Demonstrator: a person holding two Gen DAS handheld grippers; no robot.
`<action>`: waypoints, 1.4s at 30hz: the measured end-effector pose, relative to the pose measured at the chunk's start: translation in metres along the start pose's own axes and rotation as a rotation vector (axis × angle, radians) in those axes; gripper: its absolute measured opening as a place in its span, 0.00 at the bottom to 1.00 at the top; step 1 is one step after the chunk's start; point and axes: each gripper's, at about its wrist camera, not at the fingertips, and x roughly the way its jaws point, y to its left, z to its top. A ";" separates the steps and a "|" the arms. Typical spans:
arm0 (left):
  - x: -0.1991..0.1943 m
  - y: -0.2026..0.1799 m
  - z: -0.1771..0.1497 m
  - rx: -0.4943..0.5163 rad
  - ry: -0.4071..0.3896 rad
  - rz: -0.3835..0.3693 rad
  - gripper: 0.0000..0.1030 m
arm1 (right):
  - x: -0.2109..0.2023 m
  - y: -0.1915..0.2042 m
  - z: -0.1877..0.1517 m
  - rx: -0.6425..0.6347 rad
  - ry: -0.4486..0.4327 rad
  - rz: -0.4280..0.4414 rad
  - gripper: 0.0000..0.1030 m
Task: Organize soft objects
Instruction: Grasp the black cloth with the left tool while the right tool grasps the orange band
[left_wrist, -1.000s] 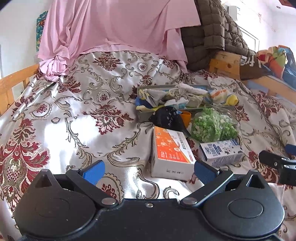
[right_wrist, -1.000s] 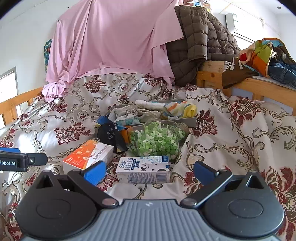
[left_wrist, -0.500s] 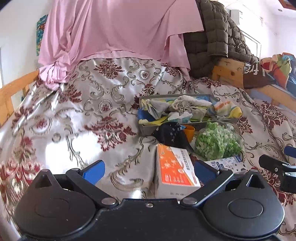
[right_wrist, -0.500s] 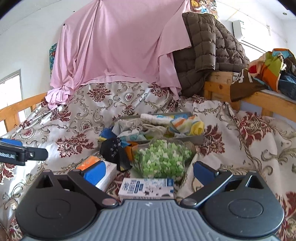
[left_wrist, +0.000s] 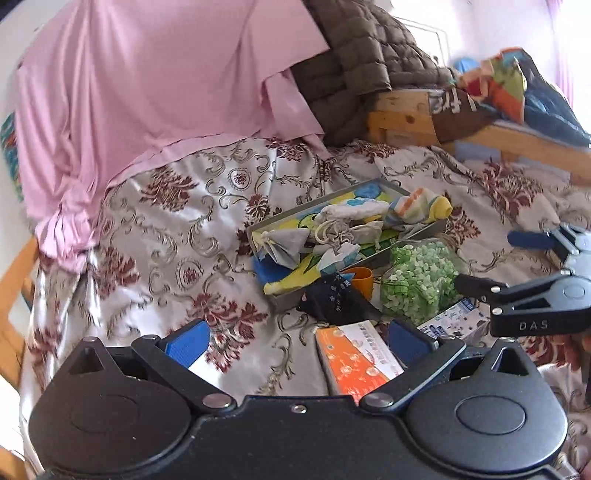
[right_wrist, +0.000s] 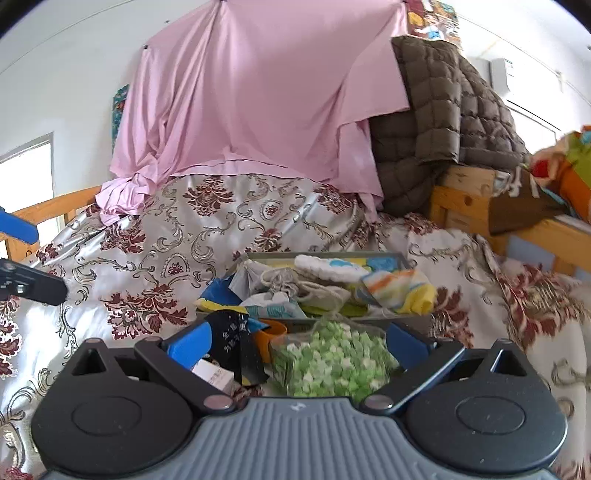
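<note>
Blue-tipped right claw (right_wrist: 299, 345) agape, level

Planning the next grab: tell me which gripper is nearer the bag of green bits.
Right. The right gripper is open directly in front of the green bag, which sits between its fingers. The left gripper is open farther to the left, facing the orange box.

Glossy satin bedspread (left_wrist: 159, 236), wooden bedframe (right_wrist: 461, 199)
</note>
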 end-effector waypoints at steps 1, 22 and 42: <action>0.004 0.002 0.003 0.010 0.008 0.002 0.99 | 0.004 -0.001 0.002 -0.012 0.005 0.005 1.00; 0.148 0.052 0.024 -0.107 0.069 -0.076 0.99 | 0.177 -0.014 0.032 -0.310 0.318 0.344 0.99; 0.270 0.065 0.006 -0.148 0.125 -0.534 0.72 | 0.226 0.013 0.047 -0.528 0.601 0.386 0.77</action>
